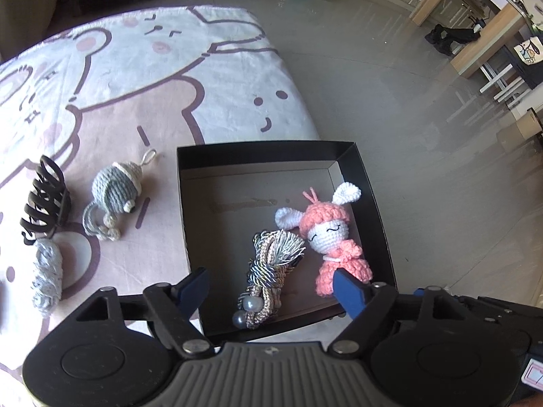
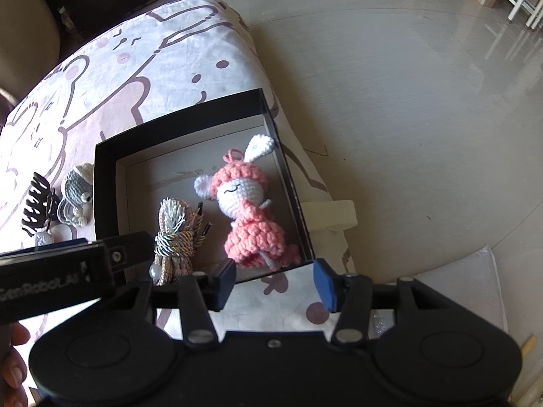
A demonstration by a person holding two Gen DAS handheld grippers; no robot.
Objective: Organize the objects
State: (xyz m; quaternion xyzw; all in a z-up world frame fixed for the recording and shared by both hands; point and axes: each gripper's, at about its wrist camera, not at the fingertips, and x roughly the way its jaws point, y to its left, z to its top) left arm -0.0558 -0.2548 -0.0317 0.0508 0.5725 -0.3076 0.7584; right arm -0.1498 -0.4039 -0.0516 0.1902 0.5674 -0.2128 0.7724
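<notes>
A black open box (image 1: 368, 183) (image 2: 176, 125) sits on the bed's right edge. Inside lie a pink crochet bunny doll (image 1: 331, 230) (image 2: 249, 210) and a grey-gold tasselled cord with pearls (image 1: 268, 271) (image 2: 174, 234). Left of the box lie a grey crochet mouse (image 1: 113, 196) (image 2: 76, 186), a black hair claw (image 1: 44, 193) (image 2: 35, 208) and a grey fuzzy piece (image 1: 47, 274). My left gripper (image 1: 271, 286) is open and empty over the box's near side. My right gripper (image 2: 275, 283) is open and empty just in front of the box.
The bedsheet (image 1: 142, 78) has a pink-and-white cartoon bear print. The bed's edge drops to a grey floor (image 1: 390, 84) on the right. The left gripper's body (image 2: 68, 271) crosses the right wrist view. Furniture stands far off.
</notes>
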